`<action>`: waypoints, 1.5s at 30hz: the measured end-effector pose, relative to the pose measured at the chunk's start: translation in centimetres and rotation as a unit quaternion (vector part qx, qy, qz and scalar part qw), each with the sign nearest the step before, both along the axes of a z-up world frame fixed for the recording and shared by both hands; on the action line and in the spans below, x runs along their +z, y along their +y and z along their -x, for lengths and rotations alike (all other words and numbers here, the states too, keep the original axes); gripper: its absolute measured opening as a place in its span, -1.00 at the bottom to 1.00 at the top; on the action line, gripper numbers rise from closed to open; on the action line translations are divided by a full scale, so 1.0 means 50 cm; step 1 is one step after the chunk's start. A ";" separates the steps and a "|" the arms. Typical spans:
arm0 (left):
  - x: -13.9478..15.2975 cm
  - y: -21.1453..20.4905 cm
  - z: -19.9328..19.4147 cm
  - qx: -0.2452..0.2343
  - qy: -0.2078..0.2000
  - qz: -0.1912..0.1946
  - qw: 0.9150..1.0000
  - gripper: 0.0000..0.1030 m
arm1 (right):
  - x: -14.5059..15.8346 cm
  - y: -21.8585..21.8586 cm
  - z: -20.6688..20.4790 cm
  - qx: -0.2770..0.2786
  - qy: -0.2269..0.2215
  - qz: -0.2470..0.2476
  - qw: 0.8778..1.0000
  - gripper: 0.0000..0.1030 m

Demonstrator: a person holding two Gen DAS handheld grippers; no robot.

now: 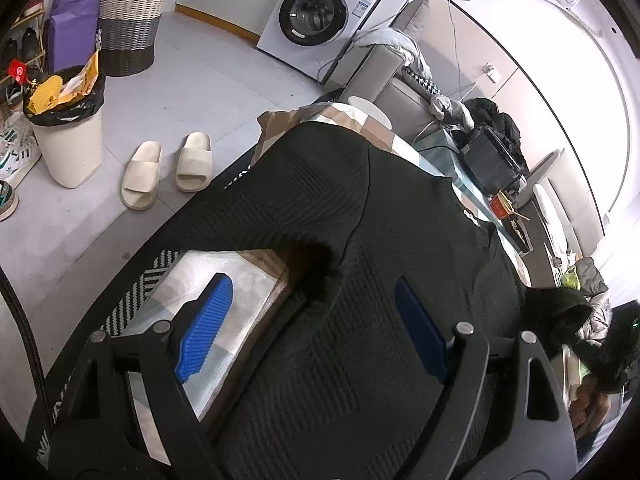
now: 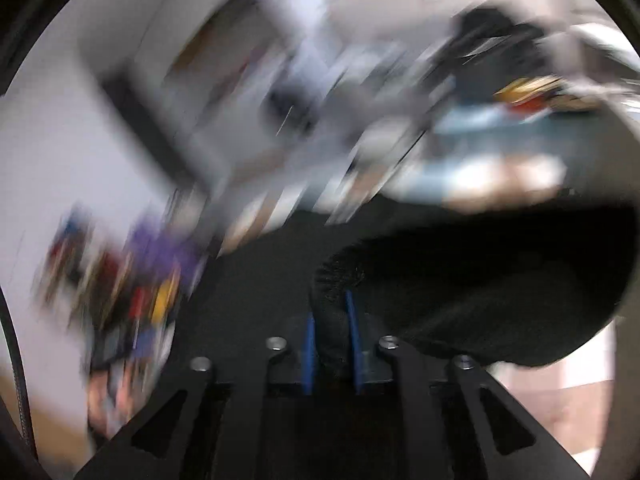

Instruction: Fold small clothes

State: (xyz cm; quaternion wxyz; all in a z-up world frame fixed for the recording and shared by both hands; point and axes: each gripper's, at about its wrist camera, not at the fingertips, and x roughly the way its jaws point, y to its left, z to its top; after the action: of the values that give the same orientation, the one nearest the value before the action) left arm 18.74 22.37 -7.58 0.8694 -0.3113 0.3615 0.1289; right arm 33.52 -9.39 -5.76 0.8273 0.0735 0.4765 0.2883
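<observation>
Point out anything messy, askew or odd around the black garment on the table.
The black knit garment lies unevenly over the checked cloth, one sleeve crossing it at a slant. The right tongs pinch a bunched fold of it; that view is badly blurred. The left tongs stand open above it. On the floor, the bin overflows with wrappers.

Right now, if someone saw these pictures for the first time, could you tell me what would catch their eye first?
A big black knit garment fills the middle of the left wrist view, spread over a checked cloth, with the open left gripper just above it. In the blurred right wrist view, the right gripper is clamped on a fold of that black knit. Beyond, a white washing machine stands out.
</observation>
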 end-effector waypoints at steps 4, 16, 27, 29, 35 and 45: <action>0.008 -0.003 0.010 -0.001 -0.001 -0.004 1.000 0.59 | -0.041 0.028 0.012 -0.009 0.021 0.020 1.000 -0.17; -0.010 0.036 0.001 0.031 -0.001 0.033 0.999 0.59 | -0.054 -0.098 0.009 -0.155 0.023 0.003 0.988 -0.13; -0.070 0.148 0.021 0.130 0.014 0.086 0.988 0.59 | -0.047 -0.096 0.054 -0.146 0.014 0.004 0.989 -0.13; -0.091 0.165 0.011 0.136 0.021 0.094 0.986 0.59 | -0.039 -0.104 0.067 -0.152 0.011 0.002 0.988 -0.13; -0.146 0.202 -0.033 0.142 0.043 0.125 0.981 0.47 | -0.027 -0.114 0.113 -0.163 0.006 -0.001 0.987 -0.12; -0.087 0.172 -0.067 0.126 -0.023 0.051 0.990 -0.82 | -0.040 -0.136 0.140 -0.181 0.014 0.000 0.983 -0.12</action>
State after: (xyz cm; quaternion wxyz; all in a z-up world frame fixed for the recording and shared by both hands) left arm 22.09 30.97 -11.95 0.8373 -0.4014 0.3049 0.2116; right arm 26.52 -16.17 -7.76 0.8590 0.1626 0.4670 0.1327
